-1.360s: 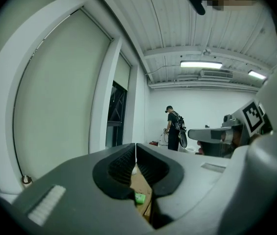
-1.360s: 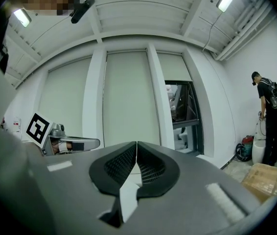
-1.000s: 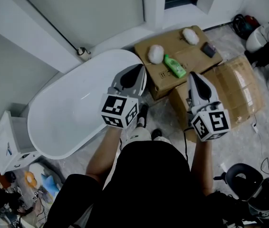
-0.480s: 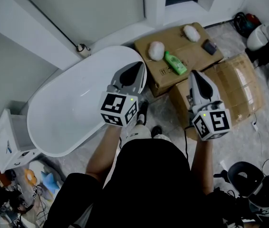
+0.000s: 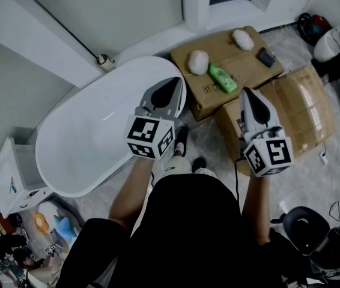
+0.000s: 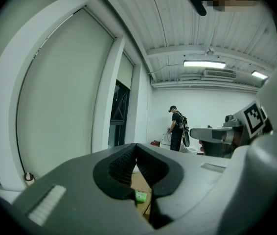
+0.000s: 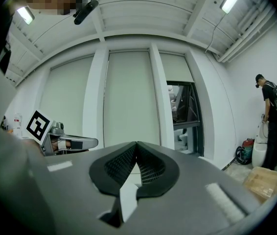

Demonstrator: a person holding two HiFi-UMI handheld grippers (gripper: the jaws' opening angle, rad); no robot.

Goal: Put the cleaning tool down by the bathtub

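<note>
A white oval bathtub [image 5: 92,137] lies on the floor at the left. Beside it stand cardboard boxes [image 5: 290,110] bearing two white fluffy pads [image 5: 198,62] [image 5: 241,39], a green bottle [image 5: 221,78] and a small dark object [image 5: 265,57]. My left gripper [image 5: 173,89] hovers over the tub's right end, held level, jaws shut and empty [image 6: 135,146]. My right gripper [image 5: 246,95] is above the nearer box, also shut with nothing between its jaws [image 7: 136,143]. Through the gap under the left jaws a bit of the green bottle [image 6: 140,196] shows.
A white cabinet [image 5: 11,179] and toys stand at the lower left. A toilet [image 5: 332,44] is at the upper right and a black stool [image 5: 305,224] at the lower right. My feet [image 5: 182,146] are between tub and boxes. Another person [image 6: 176,129] stands far off.
</note>
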